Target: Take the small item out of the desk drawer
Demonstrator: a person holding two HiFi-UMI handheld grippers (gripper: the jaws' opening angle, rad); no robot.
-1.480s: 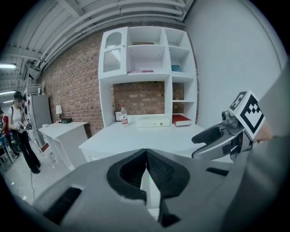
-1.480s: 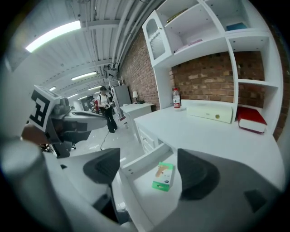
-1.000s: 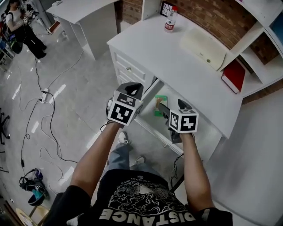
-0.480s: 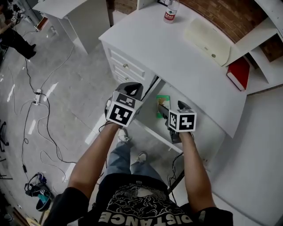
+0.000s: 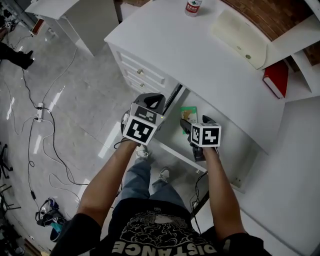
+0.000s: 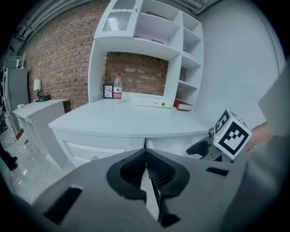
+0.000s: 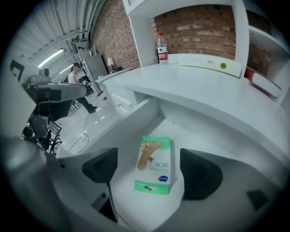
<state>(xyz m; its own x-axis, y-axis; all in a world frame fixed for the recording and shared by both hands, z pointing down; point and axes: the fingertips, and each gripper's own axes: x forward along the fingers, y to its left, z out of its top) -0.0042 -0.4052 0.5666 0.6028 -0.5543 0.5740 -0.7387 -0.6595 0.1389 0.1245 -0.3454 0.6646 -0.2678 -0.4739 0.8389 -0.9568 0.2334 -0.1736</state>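
A small green and white plaster box lies flat on the floor of the open white desk drawer. My right gripper hovers just over the drawer, open, with its dark pads on either side of the box and apart from it. My left gripper is held at the drawer's left front corner, in front of the desk's edge, shut on nothing. The left gripper view also catches the right gripper's marker cube.
On the white desk top stand a water bottle and a cream case; a red book lies on a side shelf. A stack of small drawers sits left of the open one. Cables trail over the floor.
The head view has tipped down a little, so the desk has slid up in the picture. Both grippers hold nearly the same places by the open drawer.
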